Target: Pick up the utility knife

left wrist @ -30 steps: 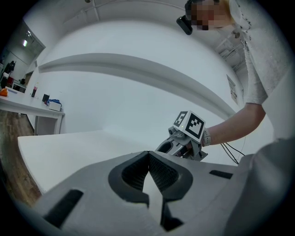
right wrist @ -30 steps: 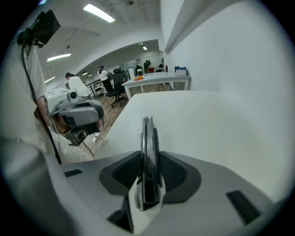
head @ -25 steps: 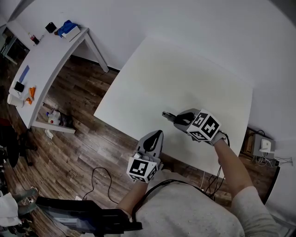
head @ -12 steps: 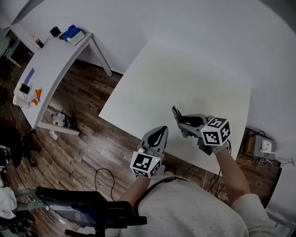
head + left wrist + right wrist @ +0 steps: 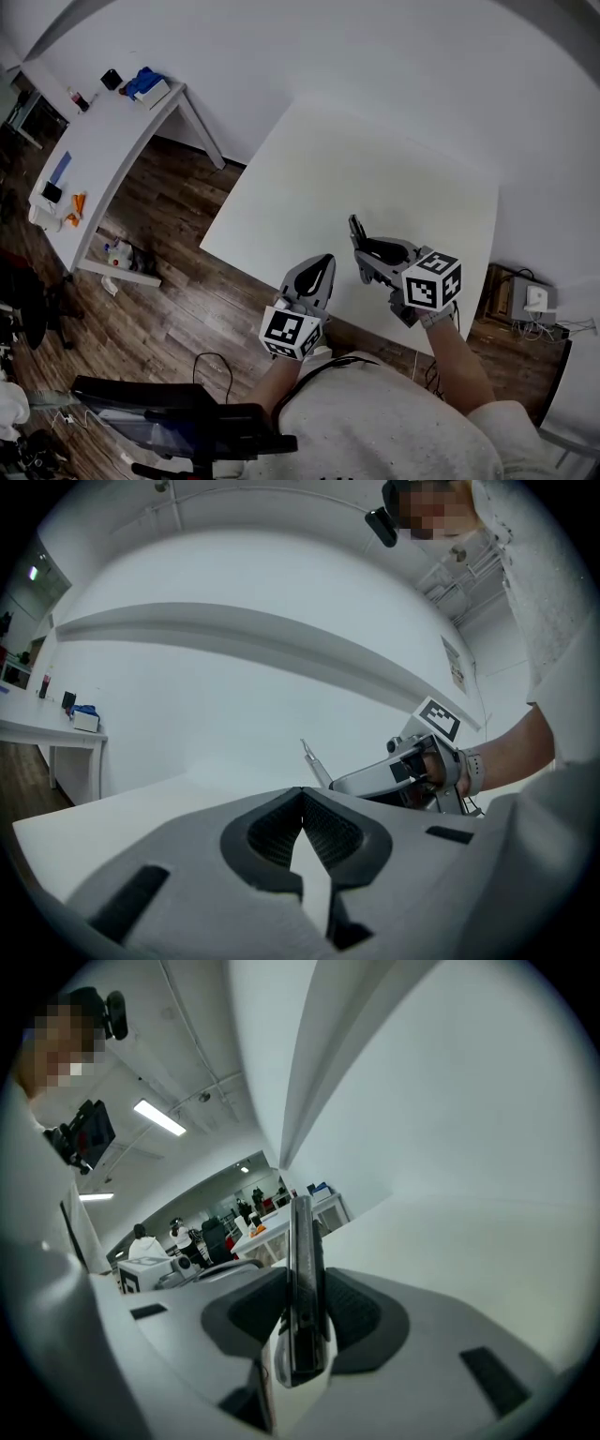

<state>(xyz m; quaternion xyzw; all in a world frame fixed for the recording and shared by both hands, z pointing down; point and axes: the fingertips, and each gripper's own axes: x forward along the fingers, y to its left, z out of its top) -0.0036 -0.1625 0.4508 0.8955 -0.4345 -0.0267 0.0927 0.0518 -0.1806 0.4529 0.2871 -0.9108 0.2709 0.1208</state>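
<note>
The utility knife (image 5: 358,234) is a thin dark bar clamped edge-on between the pads of my right gripper (image 5: 366,251), held above the near part of the white table (image 5: 375,150). In the right gripper view the knife (image 5: 302,1269) stands between both pads of the right gripper (image 5: 305,1290) and sticks out past them. My left gripper (image 5: 322,264) hovers over the table's near edge, left of the right one, shut with nothing in it. The left gripper view shows its pads (image 5: 281,822) meeting at the tip and the knife's point (image 5: 310,758) beyond.
A second white desk (image 5: 94,141) with small items and a blue object (image 5: 142,82) stands at the upper left over wooden floor. A cable (image 5: 211,366) lies on the floor, a dark frame (image 5: 169,422) sits below, and an electrical box (image 5: 536,300) at the right.
Both grippers have risen above the table. The right one rolled, so the knife turned from pointing left to pointing away, up the picture.
</note>
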